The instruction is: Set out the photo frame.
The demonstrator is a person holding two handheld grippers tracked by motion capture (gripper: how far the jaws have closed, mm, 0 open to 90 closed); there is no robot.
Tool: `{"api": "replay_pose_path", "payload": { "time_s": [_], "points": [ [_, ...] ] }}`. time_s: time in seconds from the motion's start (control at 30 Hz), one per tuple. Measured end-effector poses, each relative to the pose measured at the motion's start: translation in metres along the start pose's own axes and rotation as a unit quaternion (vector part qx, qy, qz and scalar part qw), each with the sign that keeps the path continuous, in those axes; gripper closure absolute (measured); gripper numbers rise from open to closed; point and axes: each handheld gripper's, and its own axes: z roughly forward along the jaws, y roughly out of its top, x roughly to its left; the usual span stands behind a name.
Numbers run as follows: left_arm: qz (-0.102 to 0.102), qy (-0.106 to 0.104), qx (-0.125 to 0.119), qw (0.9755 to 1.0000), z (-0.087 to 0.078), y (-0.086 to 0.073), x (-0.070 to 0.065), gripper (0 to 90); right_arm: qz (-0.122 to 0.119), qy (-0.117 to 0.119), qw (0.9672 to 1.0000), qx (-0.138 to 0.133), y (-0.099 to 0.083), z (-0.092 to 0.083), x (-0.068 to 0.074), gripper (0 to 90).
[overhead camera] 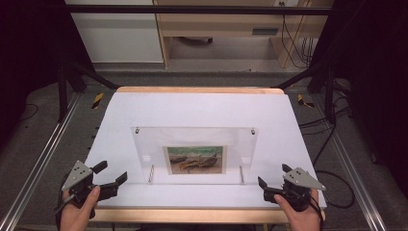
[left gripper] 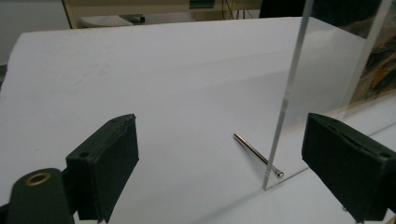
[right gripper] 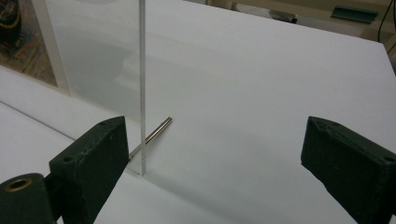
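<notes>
A clear acrylic picture frame [overhead camera: 194, 153] stands upright in the middle of the white desk [overhead camera: 120, 115], propped on two metal pins, with a painted print [overhead camera: 195, 159] inside it. Both tongs wait at the near edge, left tongs [overhead camera: 111, 179] and right tongs [overhead camera: 269, 187], each with jaws spread apart and gripping nothing. To my eye, the job is to take the frame by its two side edges. Best to bring each pair in level, straddle the thin pane edge [left gripper: 285, 100] squarely, keep clear of the left support pin [left gripper: 258, 155], and close together so the frame doesn't tip.
</notes>
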Motion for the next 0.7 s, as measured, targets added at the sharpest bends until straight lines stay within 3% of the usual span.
{"api": "replay_pose_path", "payload": {
  "time_s": [0.33, 0.4, 0.57, 0.7],
  "points": [
    [0.012, 0.042, 0.026, 0.9987, 0.000, -0.002, 0.010, 10.3, 0.018, -0.038, 0.9991, 0.010, -0.005, -0.002, -0.011, 7.6],
    [0.027, 0.053, 0.036, 0.9976, 0.000, -0.001, 0.014, 10.3, 0.019, -0.041, 0.9989, 0.011, -0.005, -0.001, -0.012, 7.5],
    [0.036, 0.063, 0.051, 0.9961, 0.004, -0.001, 0.020, 10.3, 0.026, -0.052, 0.9981, 0.019, -0.007, 0.001, -0.016, 7.5],
    [0.056, 0.069, 0.077, 0.9931, 0.017, -0.001, 0.020, 10.3, 0.031, -0.059, 0.9975, 0.025, -0.008, 0.007, -0.021, 7.7]
  ]
}}
